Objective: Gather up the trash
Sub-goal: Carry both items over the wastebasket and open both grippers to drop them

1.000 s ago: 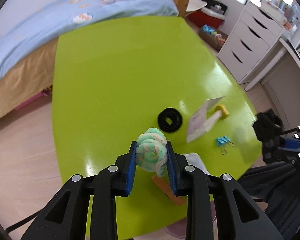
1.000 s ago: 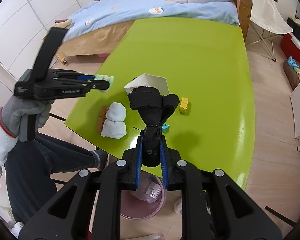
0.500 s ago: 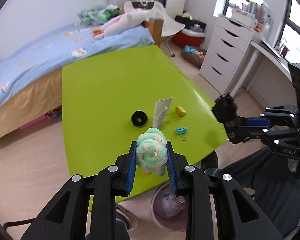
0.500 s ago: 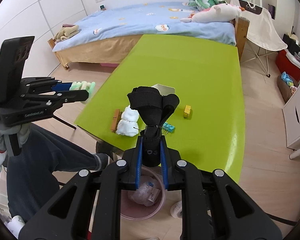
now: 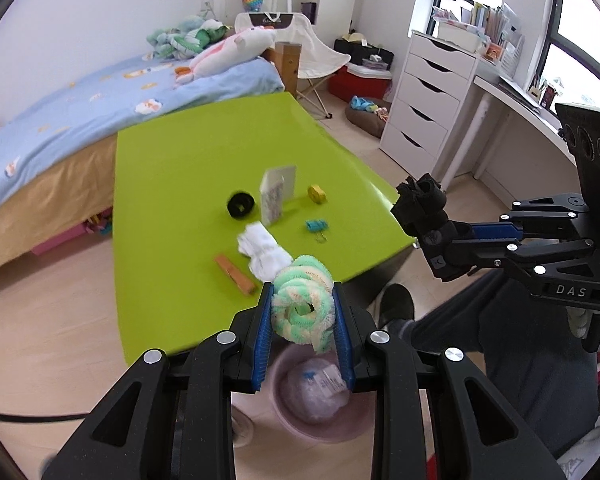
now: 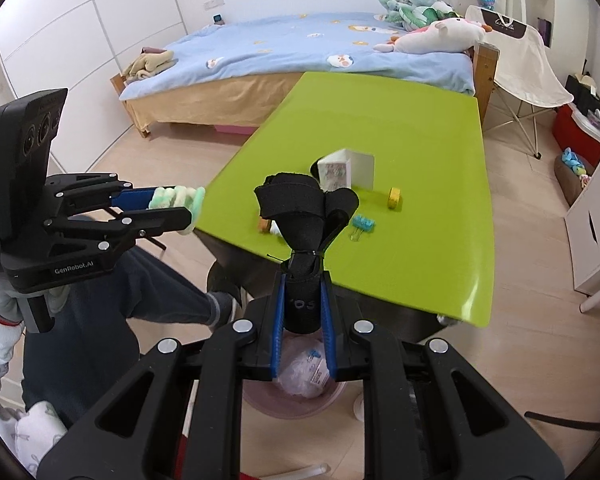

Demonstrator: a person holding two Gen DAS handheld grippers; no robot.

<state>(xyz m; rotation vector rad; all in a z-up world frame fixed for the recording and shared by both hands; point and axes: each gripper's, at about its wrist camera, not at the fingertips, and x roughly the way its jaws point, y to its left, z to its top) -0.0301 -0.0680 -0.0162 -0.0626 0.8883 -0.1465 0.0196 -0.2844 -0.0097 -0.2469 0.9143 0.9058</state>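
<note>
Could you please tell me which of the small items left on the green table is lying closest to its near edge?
The orange wooden strip lies closest to the near edge, just left of the white crumpled tissue. The blue binder clip, yellow tape roll and black ring sit farther in.

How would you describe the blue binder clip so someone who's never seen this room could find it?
Find the lime-green table at the foot of the bed. Near its front edge lies a scatter of small things; the blue binder clip lies just before the yellow tape roll. It alone is bright blue with wire handles.
</note>
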